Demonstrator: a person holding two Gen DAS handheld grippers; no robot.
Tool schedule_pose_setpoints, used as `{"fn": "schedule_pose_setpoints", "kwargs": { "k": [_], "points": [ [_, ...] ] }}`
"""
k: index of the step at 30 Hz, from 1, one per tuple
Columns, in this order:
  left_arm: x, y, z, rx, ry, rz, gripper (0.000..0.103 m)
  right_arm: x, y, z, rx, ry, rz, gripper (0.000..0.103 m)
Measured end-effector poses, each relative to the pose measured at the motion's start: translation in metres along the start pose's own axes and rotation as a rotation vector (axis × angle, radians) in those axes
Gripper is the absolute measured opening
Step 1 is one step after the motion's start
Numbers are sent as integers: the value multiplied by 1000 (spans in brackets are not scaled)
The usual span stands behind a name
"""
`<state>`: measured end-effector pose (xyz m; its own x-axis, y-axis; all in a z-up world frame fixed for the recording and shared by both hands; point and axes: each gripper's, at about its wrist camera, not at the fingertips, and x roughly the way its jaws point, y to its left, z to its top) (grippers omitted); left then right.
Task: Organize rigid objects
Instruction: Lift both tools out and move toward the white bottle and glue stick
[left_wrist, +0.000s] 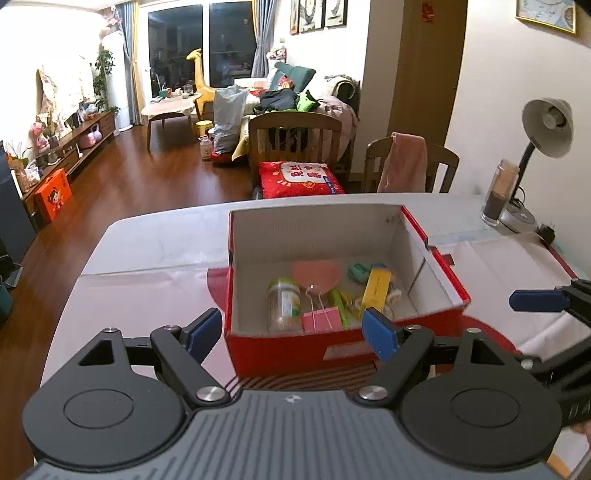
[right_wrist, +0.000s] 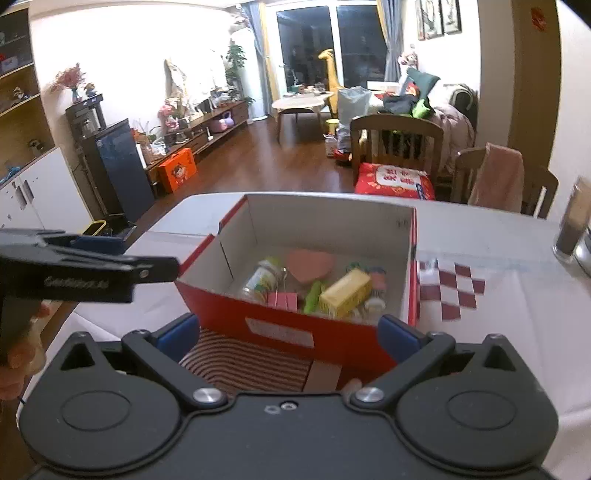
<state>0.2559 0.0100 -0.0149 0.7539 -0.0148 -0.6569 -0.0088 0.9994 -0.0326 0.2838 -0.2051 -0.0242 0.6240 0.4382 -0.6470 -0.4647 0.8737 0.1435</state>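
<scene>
A red cardboard box (left_wrist: 295, 350) with a white inside stands open on the table, also in the right wrist view (right_wrist: 280, 328). Inside lie a clear jar (left_wrist: 283, 302), a pink heart-shaped piece (left_wrist: 316, 273), a yellow carton (left_wrist: 376, 290), a small pink bag (left_wrist: 322, 319) and other small items. My left gripper (left_wrist: 293, 330) is open and empty, just before the box's near wall. My right gripper (right_wrist: 290, 338) is open and empty at the box's near wall. The right gripper's blue finger (left_wrist: 537, 301) shows at the right edge.
A desk lamp (left_wrist: 546, 129) and a tall jar (left_wrist: 498, 192) stand at the table's far right. Wooden chairs (left_wrist: 295, 136) stand behind the table, one bearing a red cushion (left_wrist: 299, 179). A chequered cloth (right_wrist: 450, 291) lies right of the box.
</scene>
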Motion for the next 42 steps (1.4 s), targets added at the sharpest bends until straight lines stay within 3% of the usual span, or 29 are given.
{"fn": "schedule_pose_setpoints", "kwargs": {
  "k": [12,21,27,35,42],
  "points": [
    [-15,4,-64,15,38,-49,83,0,10,-39,7,41,-11,103],
    [3,-6,-115,28,119,-27,83,18,24,-69,-95,84,-46,102],
    [15,-12,-140,67,151,-40,83,31,28,-84,-174,116,-20,102],
    [32,-16,-159,70,193,-84,83,48,29,-91,-237,169,25,96],
    [42,-26,-168,120,200,-61,83,60,33,-97,-344,181,45,96]
  ]
}}
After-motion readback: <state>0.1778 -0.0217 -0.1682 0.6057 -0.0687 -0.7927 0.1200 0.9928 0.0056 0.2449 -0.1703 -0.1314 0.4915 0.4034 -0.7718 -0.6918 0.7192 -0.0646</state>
